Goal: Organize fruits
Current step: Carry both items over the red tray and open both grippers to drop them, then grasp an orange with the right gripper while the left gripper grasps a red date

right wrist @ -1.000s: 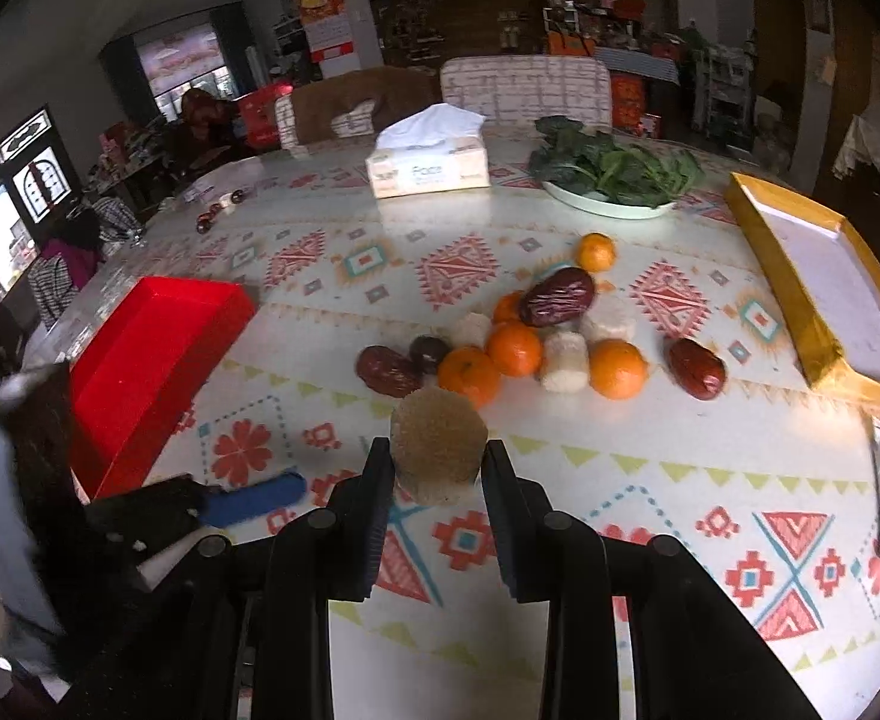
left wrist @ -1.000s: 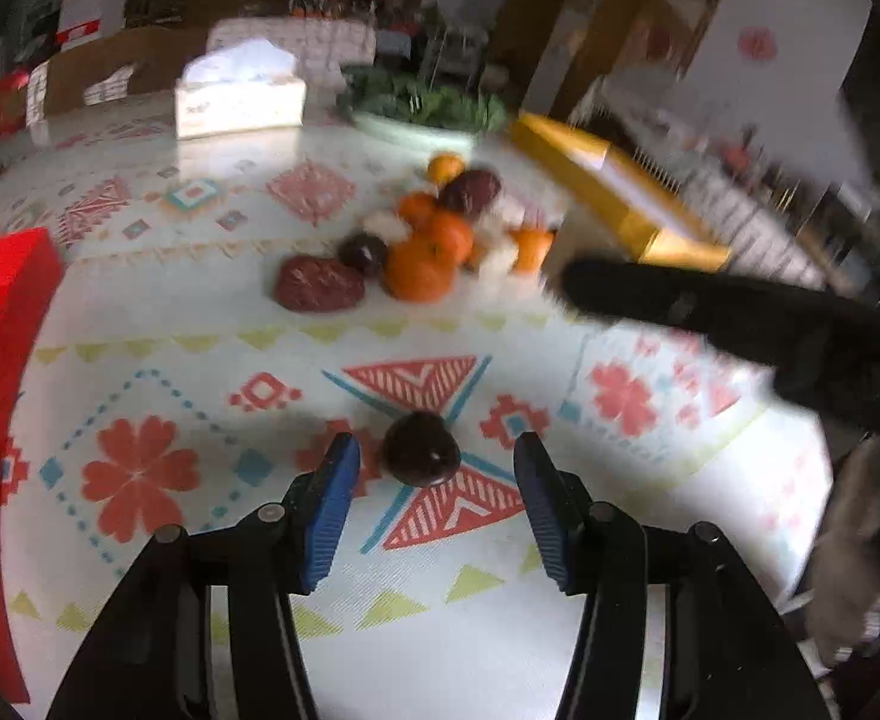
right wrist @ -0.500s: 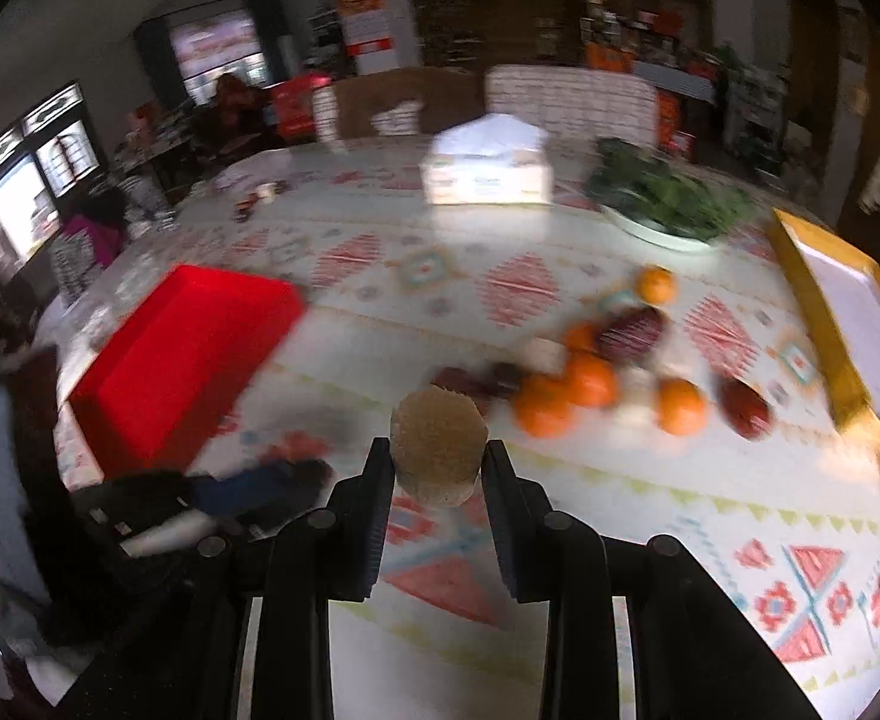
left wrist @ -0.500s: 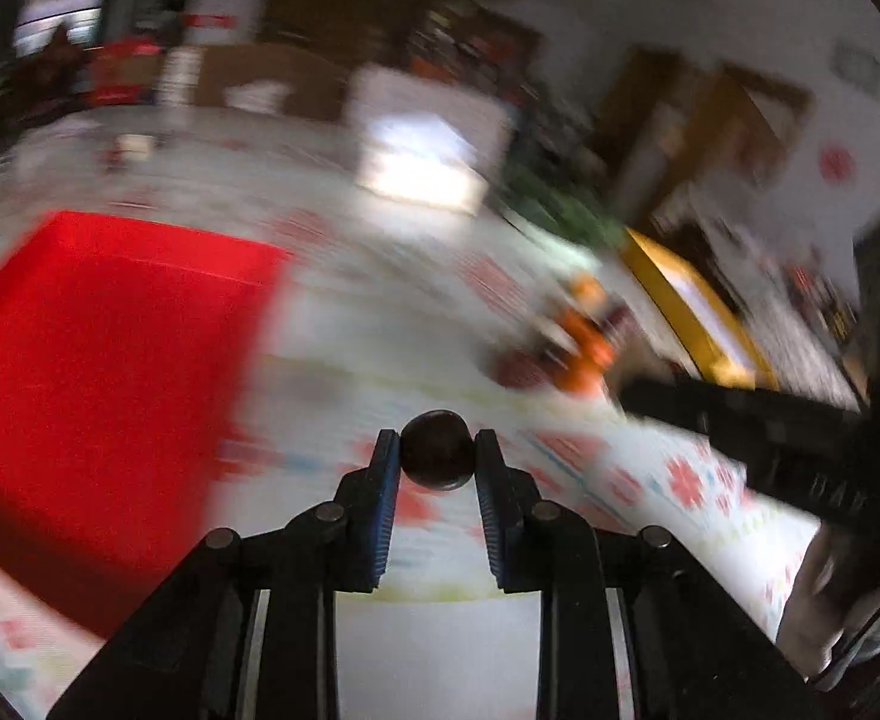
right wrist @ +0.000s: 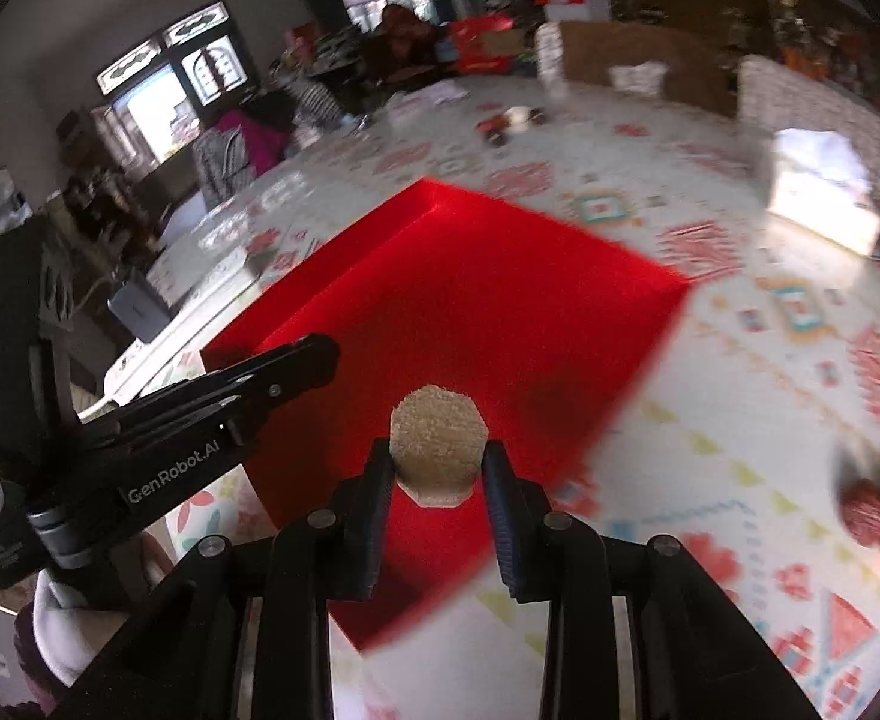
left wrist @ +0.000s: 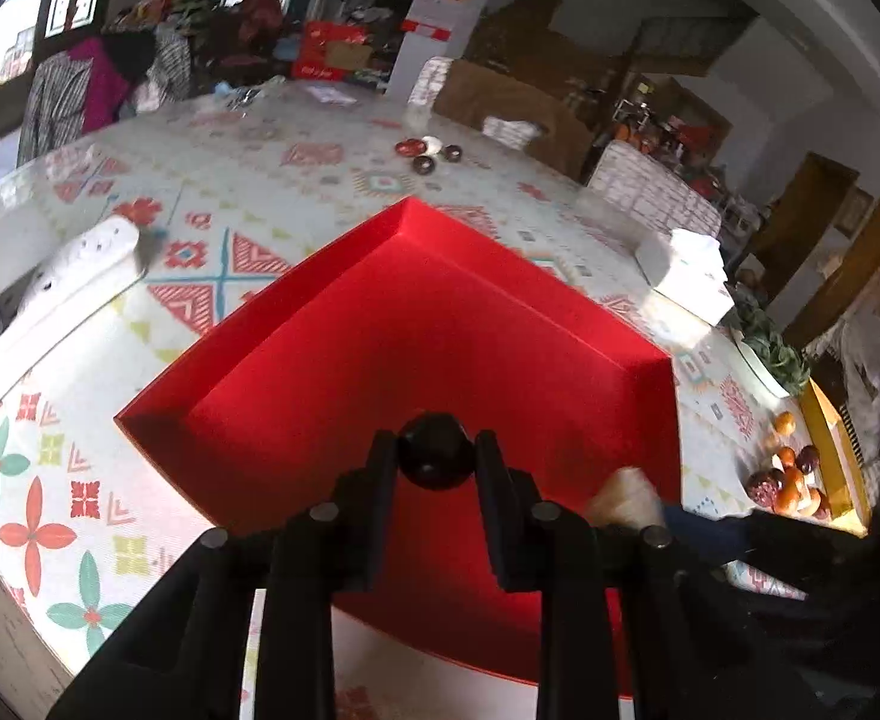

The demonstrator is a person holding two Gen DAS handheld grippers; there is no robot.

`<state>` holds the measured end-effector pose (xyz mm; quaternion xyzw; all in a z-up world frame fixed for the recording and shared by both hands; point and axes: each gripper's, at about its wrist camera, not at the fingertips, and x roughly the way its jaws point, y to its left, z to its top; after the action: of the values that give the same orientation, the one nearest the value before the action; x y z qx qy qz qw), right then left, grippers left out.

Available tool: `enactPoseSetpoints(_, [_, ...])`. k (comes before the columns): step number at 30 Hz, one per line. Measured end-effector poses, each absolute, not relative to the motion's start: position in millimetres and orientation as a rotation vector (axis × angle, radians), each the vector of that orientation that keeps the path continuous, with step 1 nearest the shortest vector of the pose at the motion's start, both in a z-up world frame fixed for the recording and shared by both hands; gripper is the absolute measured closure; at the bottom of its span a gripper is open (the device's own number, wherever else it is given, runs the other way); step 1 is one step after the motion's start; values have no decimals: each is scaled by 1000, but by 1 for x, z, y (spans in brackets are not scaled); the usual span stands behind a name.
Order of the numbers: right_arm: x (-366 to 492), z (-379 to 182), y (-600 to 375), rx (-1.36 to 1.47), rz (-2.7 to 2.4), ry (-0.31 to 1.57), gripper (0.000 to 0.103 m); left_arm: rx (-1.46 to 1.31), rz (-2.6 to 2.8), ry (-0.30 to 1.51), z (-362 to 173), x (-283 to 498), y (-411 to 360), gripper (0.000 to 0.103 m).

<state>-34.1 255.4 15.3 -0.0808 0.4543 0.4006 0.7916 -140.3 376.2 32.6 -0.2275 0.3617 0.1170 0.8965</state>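
A small, round, dark fruit is pinched between the narrow-set fingers of the left gripper, held in the air above a shallow red tray. The tray is empty inside and sits corner-on to the camera on a table covered with a bright patterned cloth.

The right gripper is clamped on a tan, rough-skinned, rounded piece that has flat facets. It too hangs over the tray, above the near corner and closer to the tray's edge than the left one. In the right wrist view, the left gripper reaches in from the left, further over the tray floor.

Both pieces lie straight below their fingertips with bare red floor under them, so the likely next move is simply downward and then letting go. The left hand looks better placed to drop first.

Far off to the right, the rest of the fruit lies in a small heap beside a yellow tray. A white tissue box and a plate of leafy greens stand beyond the red tray.
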Motion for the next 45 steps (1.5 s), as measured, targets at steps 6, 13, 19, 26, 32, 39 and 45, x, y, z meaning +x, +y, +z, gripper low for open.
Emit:
enactPoseSetpoints(6, [-35,-3,280,-214,856,997,70,-520,241,711,40,-151,391,57])
enactPoseSetpoints(13, [-40,13,277,-205,868,933,50,-551,230,644,59,-160,390,42])
enactPoseSetpoints(19, [-48,32,240,-116,867,886,49,-533,191,596,81,-165,369,33])
enactPoseSetpoints(26, [-44,45,137,-38,727,840,49,-436,78,591,101,-153,318,31])
enactPoseSetpoints(32, [-12,35,12,34,437,869,49,-371,-57,652,92,-127,255,29])
enactPoseSetpoints(39, [32,12,-29,177,350,924,49,-394,-128,742,72,-100,212,29])
enactPoseSetpoints(45, [50,0,-19,239,333,946,49,-358,-125,761,68,-89,200,29])
